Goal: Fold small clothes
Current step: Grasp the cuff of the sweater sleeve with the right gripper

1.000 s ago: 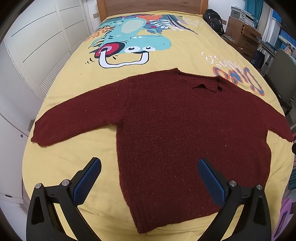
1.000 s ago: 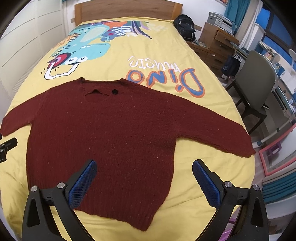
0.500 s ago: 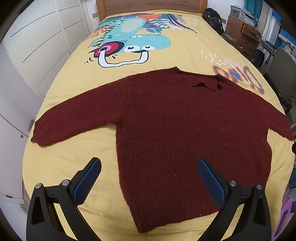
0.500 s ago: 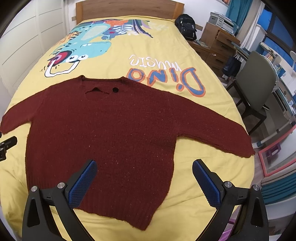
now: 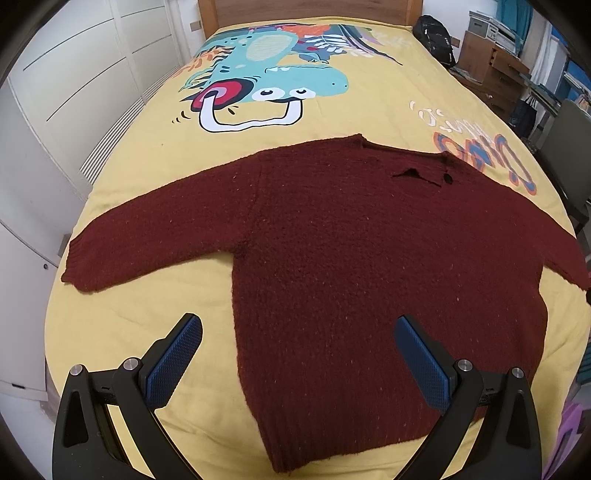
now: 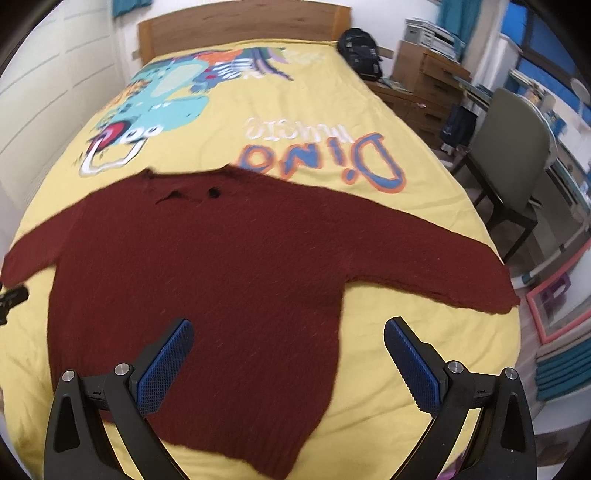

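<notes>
You are looking down a bed (image 5: pixel 122 317) covered by a yellow spread with a cartoon dinosaur (image 5: pixel 273 88) printed toward the wooden headboard (image 6: pixel 236 29) and the word "Dino" (image 6: pixel 332 155) near the bed's right edge. White wardrobe doors (image 5: pixel 74 92) run along the left side of the bed. On the right side stand a wooden chest of drawers (image 6: pixel 424 81), a grey chair (image 6: pixel 513 147) and a black backpack (image 6: pixel 360 51) by the head-end corner.

The dark red sweater (image 5: pixel 369 266) lies flat across the foot half of the bed, neck toward the headboard, hem at the foot edge. Its left sleeve (image 5: pixel 147 240) reaches almost to the bed's left edge, and its right sleeve (image 6: pixel 443 266) reaches the right edge.

Your left tool (image 5: pixel 297 354) hangs above the hem with its blue pads wide apart, one over bare spread, the other over the sweater's body, gripping nothing. Your right tool (image 6: pixel 288 354) is likewise spread wide and empty, one pad over the sweater's lower body, the other over the spread below the right sleeve. The right view is blurred.
</notes>
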Available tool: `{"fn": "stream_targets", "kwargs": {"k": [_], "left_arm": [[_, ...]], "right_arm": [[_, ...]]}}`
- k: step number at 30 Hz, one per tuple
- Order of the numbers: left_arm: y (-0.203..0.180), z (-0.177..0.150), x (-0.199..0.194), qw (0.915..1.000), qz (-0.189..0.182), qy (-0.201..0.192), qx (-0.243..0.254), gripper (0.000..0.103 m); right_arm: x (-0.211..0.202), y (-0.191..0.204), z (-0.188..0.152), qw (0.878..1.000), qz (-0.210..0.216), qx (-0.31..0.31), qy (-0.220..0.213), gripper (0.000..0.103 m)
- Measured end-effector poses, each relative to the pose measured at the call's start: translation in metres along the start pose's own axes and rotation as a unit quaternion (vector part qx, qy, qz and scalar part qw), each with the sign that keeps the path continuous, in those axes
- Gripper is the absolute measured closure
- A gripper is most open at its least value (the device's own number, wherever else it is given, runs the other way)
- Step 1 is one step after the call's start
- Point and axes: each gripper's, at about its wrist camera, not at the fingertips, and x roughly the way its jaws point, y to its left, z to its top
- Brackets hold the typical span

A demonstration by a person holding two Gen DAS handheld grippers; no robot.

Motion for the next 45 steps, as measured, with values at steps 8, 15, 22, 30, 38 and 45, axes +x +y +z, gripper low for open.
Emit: {"fn": "stream_targets", "kwargs": {"k": [8, 15, 22, 30, 38, 45], "left_arm": [[-0.003, 0.03, 0.031, 0.9998, 0.009, 0.013, 0.007, 0.001], [-0.007, 0.052, 0.066, 0.9993, 0.028, 0.024, -0.012, 0.001], [-0.008, 0.054, 0.095, 0.9986, 0.027, 0.041, -0.021, 0.001], [-0.007, 0.049, 0.107, 0.998, 0.009, 0.05, -0.039, 0.001], [-0.001, 0.031, 0.117, 0.9966, 0.011, 0.073, -0.036, 0.001], [0.007, 0.02, 0.12, 0.9957, 0.009, 0.084, -0.039, 0.001]], "right_arm": [[0.048, -0.114, 0.018, 0.994, -0.046, 0.101, 0.01, 0.0], [0.105, -0.234, 0.018, 0.971, -0.097, 0.214, 0.039, 0.001], [0.149, -0.32, -0.008, 0.931, -0.128, 0.335, 0.062, 0.001], [0.189, -0.358, -0.028, 0.908, -0.137, 0.384, 0.099, 0.001], [0.2, -0.379, -0.02, 0.896, -0.119, 0.417, 0.094, 0.028], [0.183, -0.362, 0.017, 0.925, -0.084, 0.363, 0.082, 0.089]]}}
